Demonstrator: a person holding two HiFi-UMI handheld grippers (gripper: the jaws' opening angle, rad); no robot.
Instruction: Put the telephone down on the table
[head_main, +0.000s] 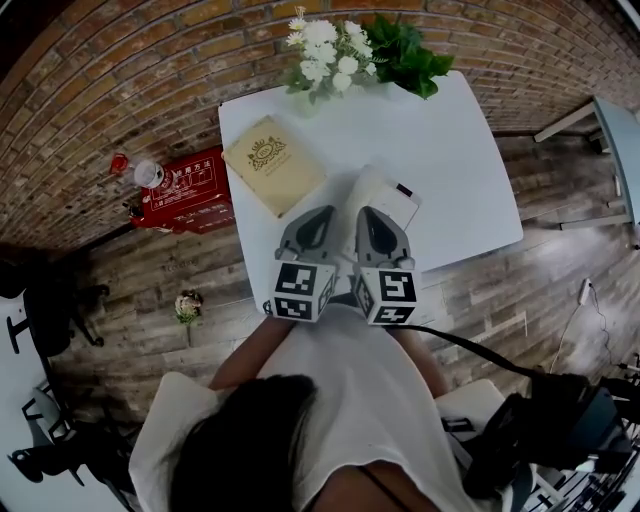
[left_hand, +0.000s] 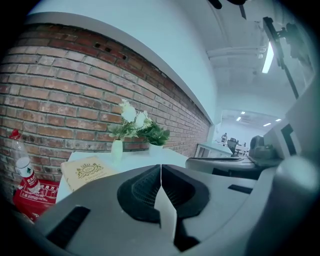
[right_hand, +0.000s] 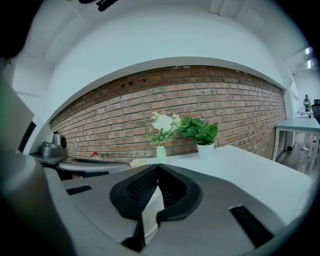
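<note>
A white telephone (head_main: 388, 196) lies flat on the white table (head_main: 460, 170) near its front edge, partly hidden under my right gripper (head_main: 372, 212). That gripper hovers over the phone's near end, and in the right gripper view its dark pads (right_hand: 158, 167) meet at the tips, so it is shut with nothing seen pinched. Beside it on the left, my left gripper (head_main: 318, 212) is over the table edge. In the left gripper view its pads (left_hand: 160, 167) are also closed together and hold nothing. Only a white surface shows through the slot behind each pair of pads.
A tan book (head_main: 272, 163) lies left of the phone. A vase of white flowers (head_main: 325, 55) and a potted green plant (head_main: 405, 55) stand at the table's far edge by the brick wall. A red box (head_main: 185, 190) and a bottle (head_main: 148, 173) sit on the floor at left.
</note>
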